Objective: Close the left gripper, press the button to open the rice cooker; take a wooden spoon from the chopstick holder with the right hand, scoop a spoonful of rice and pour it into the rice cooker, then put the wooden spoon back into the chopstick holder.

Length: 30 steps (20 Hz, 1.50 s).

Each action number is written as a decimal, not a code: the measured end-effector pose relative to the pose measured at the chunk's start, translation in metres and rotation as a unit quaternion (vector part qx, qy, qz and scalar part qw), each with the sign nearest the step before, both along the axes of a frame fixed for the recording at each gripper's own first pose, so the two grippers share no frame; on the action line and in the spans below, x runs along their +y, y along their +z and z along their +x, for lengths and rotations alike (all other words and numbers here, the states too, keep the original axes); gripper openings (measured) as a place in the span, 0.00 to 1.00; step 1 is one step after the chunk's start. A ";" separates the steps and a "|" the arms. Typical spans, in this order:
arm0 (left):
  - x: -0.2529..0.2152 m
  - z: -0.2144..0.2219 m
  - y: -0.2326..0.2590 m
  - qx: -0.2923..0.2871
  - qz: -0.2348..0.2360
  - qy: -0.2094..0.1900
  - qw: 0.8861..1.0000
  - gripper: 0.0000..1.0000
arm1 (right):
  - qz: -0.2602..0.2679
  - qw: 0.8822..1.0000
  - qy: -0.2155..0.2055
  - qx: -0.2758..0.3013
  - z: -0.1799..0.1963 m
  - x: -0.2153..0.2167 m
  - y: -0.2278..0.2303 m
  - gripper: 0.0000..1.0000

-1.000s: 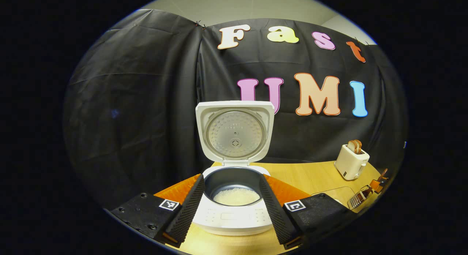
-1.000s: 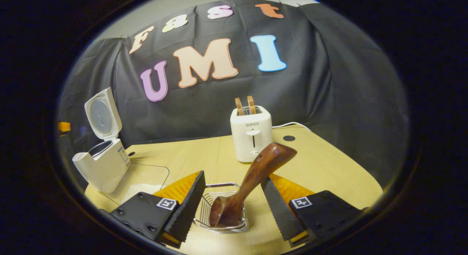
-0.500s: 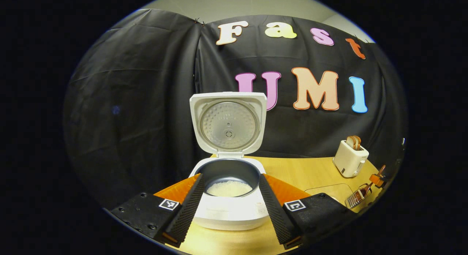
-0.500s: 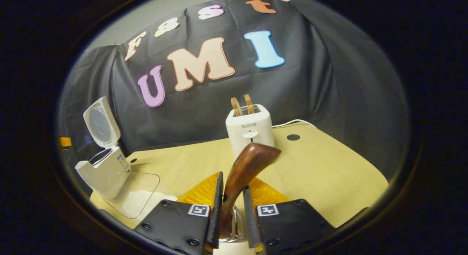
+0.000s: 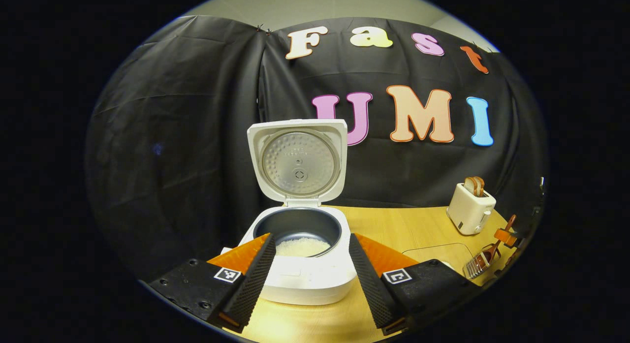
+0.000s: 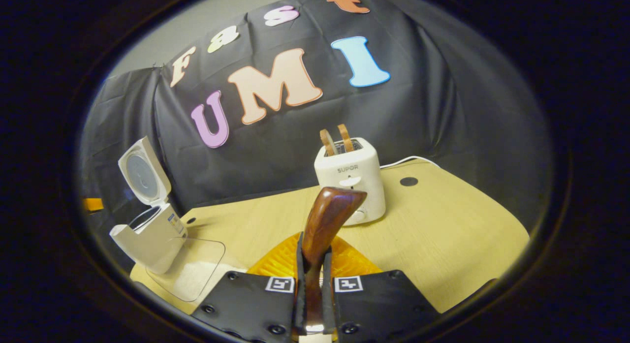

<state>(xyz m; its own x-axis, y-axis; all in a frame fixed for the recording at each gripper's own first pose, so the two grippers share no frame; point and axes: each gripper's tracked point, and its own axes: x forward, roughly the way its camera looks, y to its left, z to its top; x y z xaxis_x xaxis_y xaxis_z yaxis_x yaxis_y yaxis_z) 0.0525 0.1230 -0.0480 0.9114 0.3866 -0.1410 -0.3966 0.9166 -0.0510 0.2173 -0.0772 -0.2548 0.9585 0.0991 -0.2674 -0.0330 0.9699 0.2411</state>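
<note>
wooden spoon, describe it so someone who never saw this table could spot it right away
On the light wooden table, find the white toaster with two bread slices standing in its slots. Just in front of it, in the right gripper view, the right tool is clamped on the wooden spoon, whose handle rises between the fingers. It is the one dark, glossy brown thing among white appliances.
</note>
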 end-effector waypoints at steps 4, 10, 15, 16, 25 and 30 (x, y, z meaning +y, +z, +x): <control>-0.002 -0.003 0.001 -0.003 0.000 0.003 1.000 0.88 | 0.000 1.000 0.015 0.017 -0.003 0.007 -0.003 0.16; -0.001 -0.005 0.003 -0.008 -0.007 -0.002 1.000 0.88 | -0.008 1.000 -0.002 0.025 -0.007 0.006 0.006 0.11; 0.001 -0.004 0.005 -0.014 -0.019 -0.020 1.000 0.88 | -0.049 0.999 -0.016 0.002 -0.016 0.005 0.048 0.08; 0.002 -0.004 0.007 -0.015 -0.022 -0.025 0.999 0.88 | -0.061 0.998 -0.016 0.002 -0.018 0.007 0.053 0.08; 0.013 0.008 0.009 -0.024 -0.050 -0.085 0.995 0.88 | -0.094 0.994 0.000 -0.060 -0.038 0.060 0.155 0.06; 0.020 0.008 -0.001 -0.018 -0.069 -0.118 0.990 0.88 | -0.074 0.994 0.041 -0.069 -0.037 0.137 0.161 0.05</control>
